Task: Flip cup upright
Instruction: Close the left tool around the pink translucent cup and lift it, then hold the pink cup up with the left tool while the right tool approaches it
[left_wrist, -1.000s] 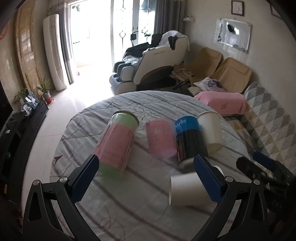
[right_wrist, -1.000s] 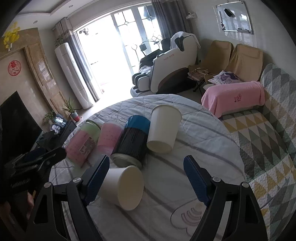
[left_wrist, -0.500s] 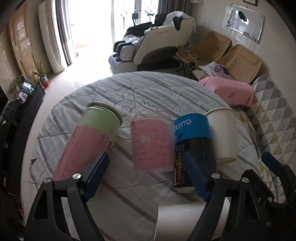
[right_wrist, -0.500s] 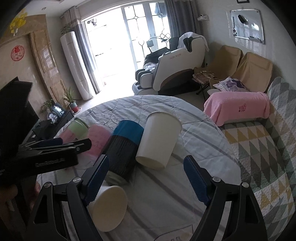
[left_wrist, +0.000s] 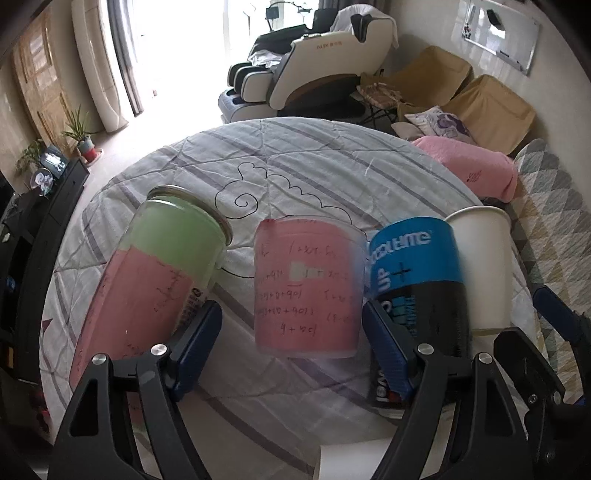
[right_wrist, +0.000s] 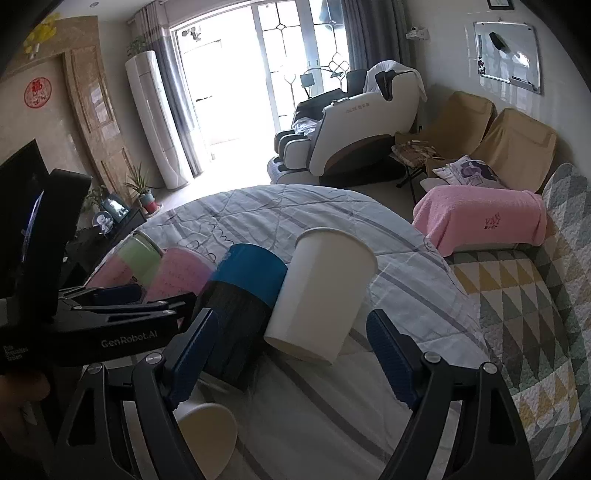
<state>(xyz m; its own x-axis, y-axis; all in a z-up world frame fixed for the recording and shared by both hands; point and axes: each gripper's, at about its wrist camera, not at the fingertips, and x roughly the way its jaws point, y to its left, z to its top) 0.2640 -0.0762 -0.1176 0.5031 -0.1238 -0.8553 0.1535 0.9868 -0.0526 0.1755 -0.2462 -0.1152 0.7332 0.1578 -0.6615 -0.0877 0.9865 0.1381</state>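
Striped quilt (left_wrist: 295, 162) covers round table; both grippers' fingers apart, left gripper (left_wrist: 291, 354) flanking pink cup (left_wrist: 306, 288).

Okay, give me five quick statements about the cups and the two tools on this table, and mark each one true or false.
1. The left tool is open, with the pink cup in line between its fingers. True.
2. The right tool is shut on the white paper cup. False: it is open and holds nothing.
3. The blue and black can sits between the pink cup and the white paper cup. True.
4. The green and pink jar is to the right of the blue and black can. False: it is at the left end of the row.
5. Only one white paper cup is on the table. False: a second paper cup lies nearer the tools.
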